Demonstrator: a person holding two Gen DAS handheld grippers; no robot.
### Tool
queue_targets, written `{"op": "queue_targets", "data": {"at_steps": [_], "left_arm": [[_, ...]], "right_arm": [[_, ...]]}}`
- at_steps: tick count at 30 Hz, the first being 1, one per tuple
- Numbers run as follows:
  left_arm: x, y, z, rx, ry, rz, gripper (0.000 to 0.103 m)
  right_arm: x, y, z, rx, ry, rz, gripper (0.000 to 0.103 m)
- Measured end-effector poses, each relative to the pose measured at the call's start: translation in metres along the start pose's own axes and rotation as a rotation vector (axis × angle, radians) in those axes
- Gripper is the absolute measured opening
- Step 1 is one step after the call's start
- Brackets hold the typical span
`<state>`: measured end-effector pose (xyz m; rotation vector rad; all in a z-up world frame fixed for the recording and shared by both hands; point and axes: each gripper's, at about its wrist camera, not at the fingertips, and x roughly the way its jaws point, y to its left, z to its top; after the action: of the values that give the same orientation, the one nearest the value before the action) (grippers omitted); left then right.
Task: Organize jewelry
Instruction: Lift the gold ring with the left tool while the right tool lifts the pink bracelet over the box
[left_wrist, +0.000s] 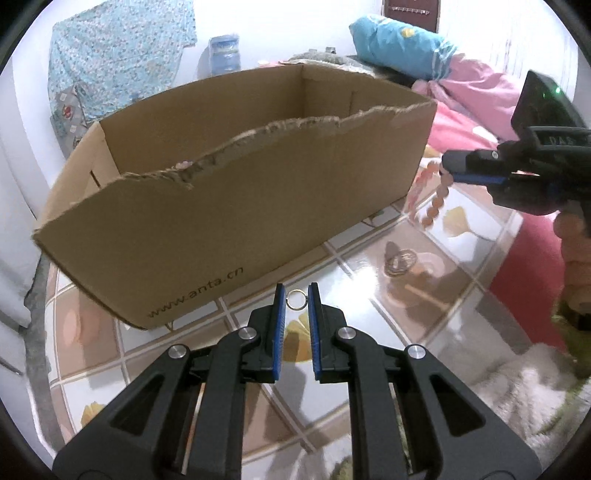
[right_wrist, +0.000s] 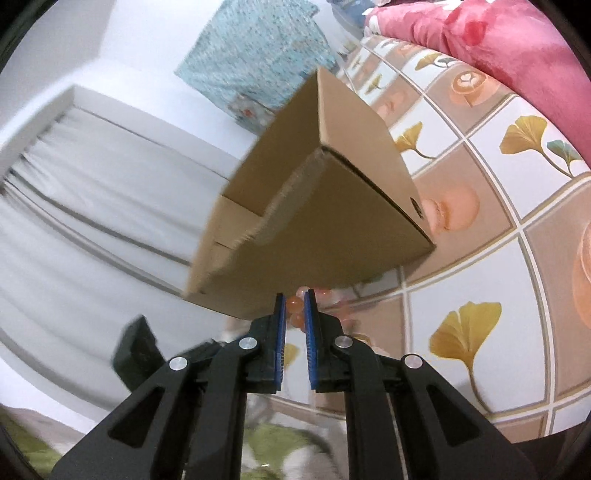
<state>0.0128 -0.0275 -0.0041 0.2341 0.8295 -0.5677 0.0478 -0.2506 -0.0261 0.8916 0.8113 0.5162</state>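
Note:
A brown cardboard box (left_wrist: 229, 192) with a torn front edge stands open on the patterned tabletop (left_wrist: 388, 295). My left gripper (left_wrist: 295, 300) is shut on a small metal ring (left_wrist: 296, 300), held between its blue pads just in front of the box. My right gripper (left_wrist: 445, 171) is at the right of the box, shut on a pink bead bracelet (left_wrist: 434, 206) that hangs from its tips. In the right wrist view the box (right_wrist: 325, 221) fills the centre and the right gripper (right_wrist: 294, 301) grips the pink beads (right_wrist: 295, 302).
A pink blanket (left_wrist: 476, 107) and blue pillow (left_wrist: 399, 44) lie behind the box at the right. A blue patterned cloth (left_wrist: 118, 62) hangs at the back left. A white fluffy thing (left_wrist: 524, 391) lies at the lower right.

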Motion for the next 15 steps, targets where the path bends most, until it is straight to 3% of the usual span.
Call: {"op": "queue_targets", "data": {"at_steps": [8,11,15], "left_arm": [[-0.043,-0.003,0.016,-0.008,-0.071,-0.059,0.011],[-0.067,0.000,0.034,-0.014,-0.134,-0.094,0.011],[-0.088,0.014,0.067,-0.010,-0.194,-0.076,0.011]], "right_arm": [[-0.030,0.010,0.009,0.007,-0.055,0.118,0.010],[-0.046,0.022,0.017,-0.027,-0.084,0.142,0.010],[-0.055,0.042,0.037,-0.069,-0.119,0.180,0.010]]}}
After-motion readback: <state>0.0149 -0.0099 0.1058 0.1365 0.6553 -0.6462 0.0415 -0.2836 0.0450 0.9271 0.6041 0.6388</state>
